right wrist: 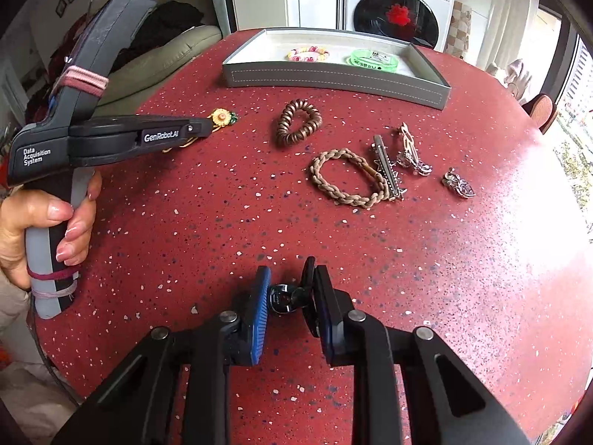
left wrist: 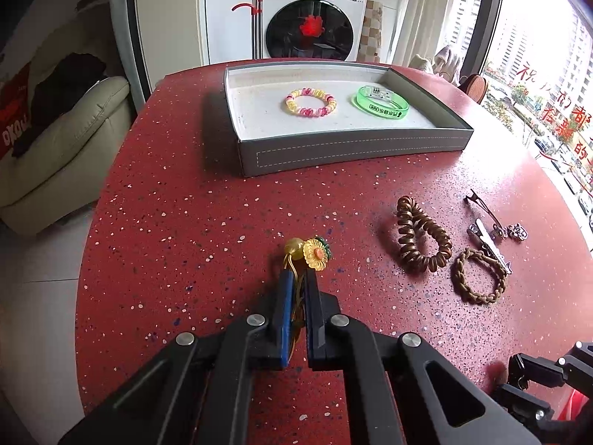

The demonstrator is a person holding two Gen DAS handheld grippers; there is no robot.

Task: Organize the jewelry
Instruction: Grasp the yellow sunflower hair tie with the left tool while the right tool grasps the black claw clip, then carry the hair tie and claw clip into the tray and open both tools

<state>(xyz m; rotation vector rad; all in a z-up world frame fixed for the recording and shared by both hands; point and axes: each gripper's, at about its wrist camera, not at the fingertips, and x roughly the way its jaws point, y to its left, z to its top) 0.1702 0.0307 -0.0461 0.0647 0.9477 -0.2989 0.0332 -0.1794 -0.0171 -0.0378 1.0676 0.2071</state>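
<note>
Gripping left claw handle, hand upright.

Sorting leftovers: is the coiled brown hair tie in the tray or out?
Out. The coiled brown hair tie lies on the red table, in front of the grey tray.

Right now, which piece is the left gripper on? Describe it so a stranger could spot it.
Start at the grey tray at the far side of the red speckled table, then come toward the near edge, left of the brown coil hair tie. The left gripper is shut on the yellow flower hair tie. It is the only yellow flower piece with an amber bead; its neighbours are brown or silver.
</note>
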